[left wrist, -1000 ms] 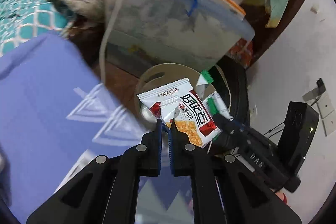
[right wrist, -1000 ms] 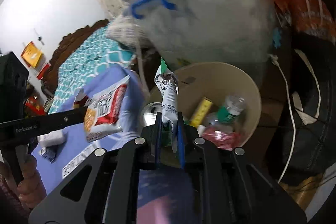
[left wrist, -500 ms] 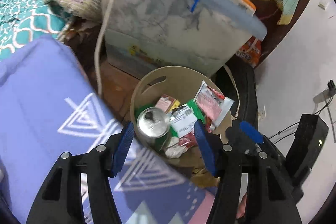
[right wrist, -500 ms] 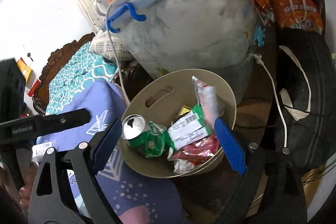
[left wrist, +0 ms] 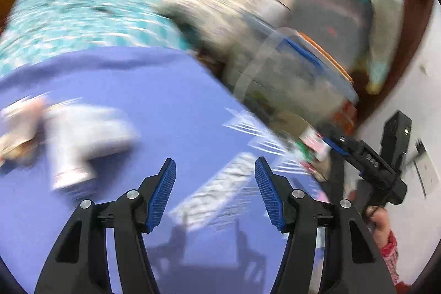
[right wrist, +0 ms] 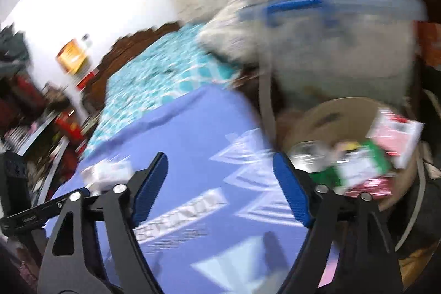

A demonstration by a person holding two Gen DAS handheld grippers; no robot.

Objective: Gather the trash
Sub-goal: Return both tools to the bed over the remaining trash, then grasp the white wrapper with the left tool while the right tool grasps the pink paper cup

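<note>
Both views are motion-blurred. My left gripper (left wrist: 215,178) is open and empty over the purple mat (left wrist: 154,101). Blurred white and pinkish litter (left wrist: 82,134) lies on the mat to its left. My right gripper (right wrist: 220,172) is open and empty, also over the mat (right wrist: 193,134). The beige trash bin (right wrist: 339,112) sits at its right, holding a can (right wrist: 306,153) and several wrappers (right wrist: 366,164). A white piece of litter (right wrist: 107,172) lies on the mat left of the right gripper. The right gripper also shows in the left wrist view (left wrist: 366,159).
A clear storage box with a blue handle and orange lid (right wrist: 341,35) stands behind the bin. A teal patterned bedspread (left wrist: 77,15) and a pale pillow (left wrist: 220,4) lie beyond the mat. A white wall (left wrist: 413,106) is at the right.
Both grippers have swung left, away from the bin and back over the purple mat. Both stay open and empty; one second ago each held a wrapper, now in the bin.
</note>
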